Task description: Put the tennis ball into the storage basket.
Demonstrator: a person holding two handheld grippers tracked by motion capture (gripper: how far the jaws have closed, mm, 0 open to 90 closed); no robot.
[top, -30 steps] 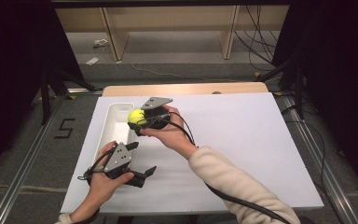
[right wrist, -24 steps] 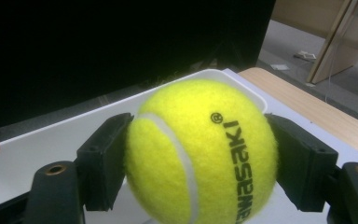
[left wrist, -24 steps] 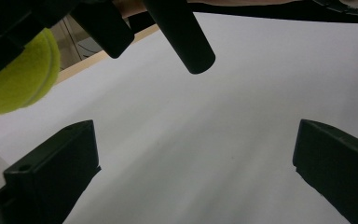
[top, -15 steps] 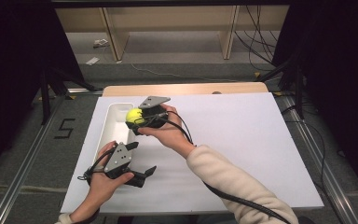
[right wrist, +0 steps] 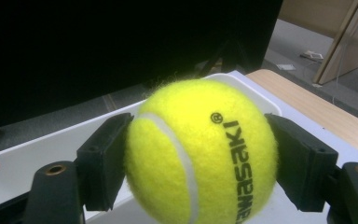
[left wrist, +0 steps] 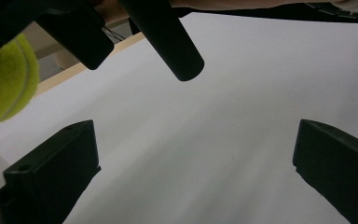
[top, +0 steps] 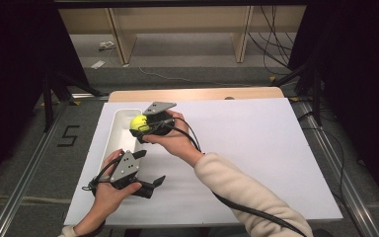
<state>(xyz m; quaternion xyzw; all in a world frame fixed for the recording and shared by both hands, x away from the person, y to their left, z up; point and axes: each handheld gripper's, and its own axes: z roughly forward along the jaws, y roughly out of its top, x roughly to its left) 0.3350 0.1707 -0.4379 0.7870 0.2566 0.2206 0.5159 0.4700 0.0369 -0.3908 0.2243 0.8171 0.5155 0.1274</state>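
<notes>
Ball (top: 139, 122) sat clamped in the right gripper (top: 147, 126) over the tray (top: 112, 140), left of frame centre. Left gripper (top: 150, 185), lower left, stood wide open, holding nothing.

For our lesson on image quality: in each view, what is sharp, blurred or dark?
High view: white table brightly lit, surroundings black. Left gripper view: tennis ball and near jaws soft, out of focus. Right gripper view: ball's lettering crisp, background left half dark.
</notes>
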